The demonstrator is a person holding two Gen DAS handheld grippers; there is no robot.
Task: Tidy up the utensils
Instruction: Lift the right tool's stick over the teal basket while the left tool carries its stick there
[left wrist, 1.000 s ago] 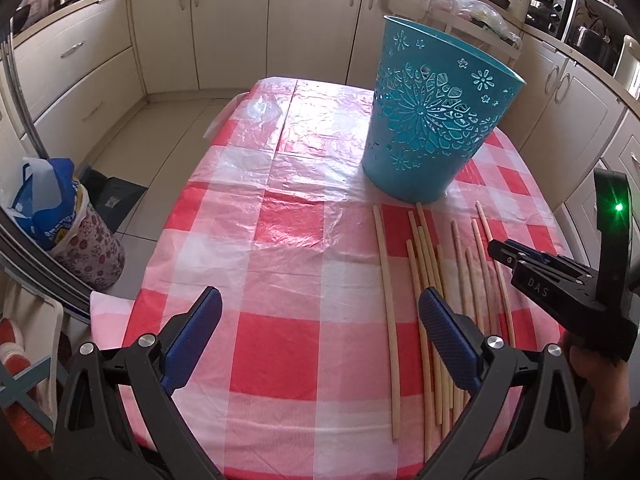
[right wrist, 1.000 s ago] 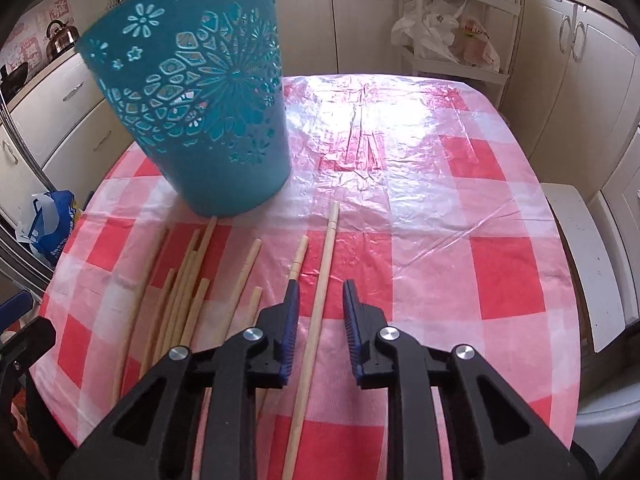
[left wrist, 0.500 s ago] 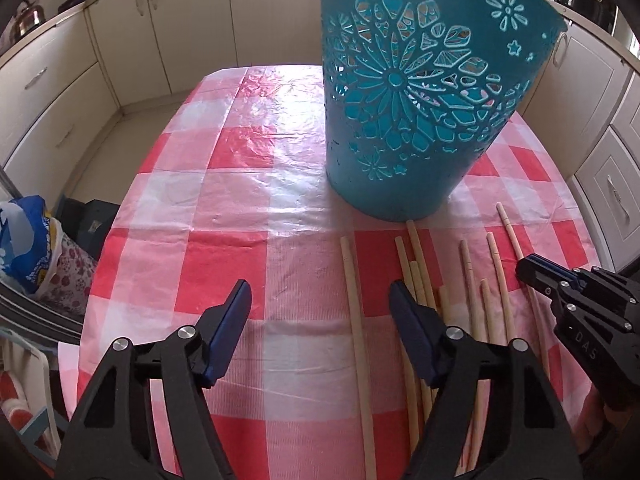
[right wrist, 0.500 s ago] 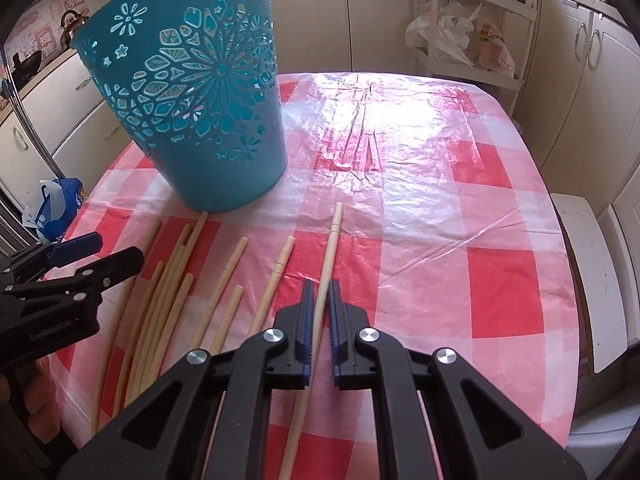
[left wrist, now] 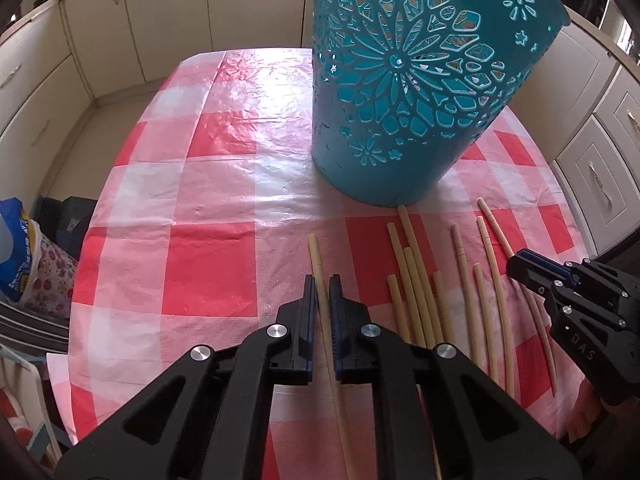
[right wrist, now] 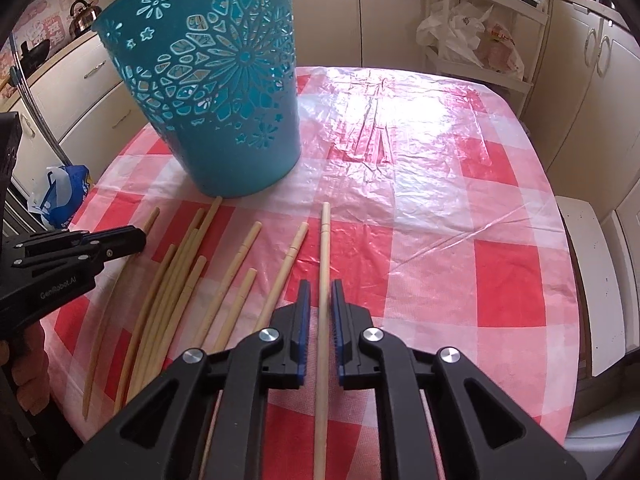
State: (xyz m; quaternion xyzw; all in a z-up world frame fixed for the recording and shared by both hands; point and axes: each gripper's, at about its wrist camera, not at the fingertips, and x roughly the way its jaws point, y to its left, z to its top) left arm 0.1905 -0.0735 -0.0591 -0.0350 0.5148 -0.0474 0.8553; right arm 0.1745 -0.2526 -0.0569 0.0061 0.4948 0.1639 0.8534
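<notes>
Several long wooden sticks [left wrist: 416, 280] lie side by side on the red and white checked tablecloth [left wrist: 208, 272], in front of a teal cut-out basket [left wrist: 404, 92]. My left gripper [left wrist: 322, 284] is shut on the leftmost stick [left wrist: 316, 252]. My right gripper [right wrist: 321, 292] is shut on the rightmost stick [right wrist: 325, 236]. The basket [right wrist: 224, 96] and the other sticks [right wrist: 180, 280] also show in the right wrist view. Each gripper shows in the other's view, the right one [left wrist: 524, 268] and the left one [right wrist: 132, 240].
Cream kitchen cabinets [left wrist: 120, 32] surround the table. A blue and white bag [left wrist: 20, 256] sits on the floor at the left. A white rack with bags [right wrist: 472, 40] stands behind the table. A white stool [right wrist: 592, 280] is at the right edge.
My left gripper has moved forward and shut on the leftmost stick. My right gripper has closed from nearly shut to a firm hold on the rightmost stick.
</notes>
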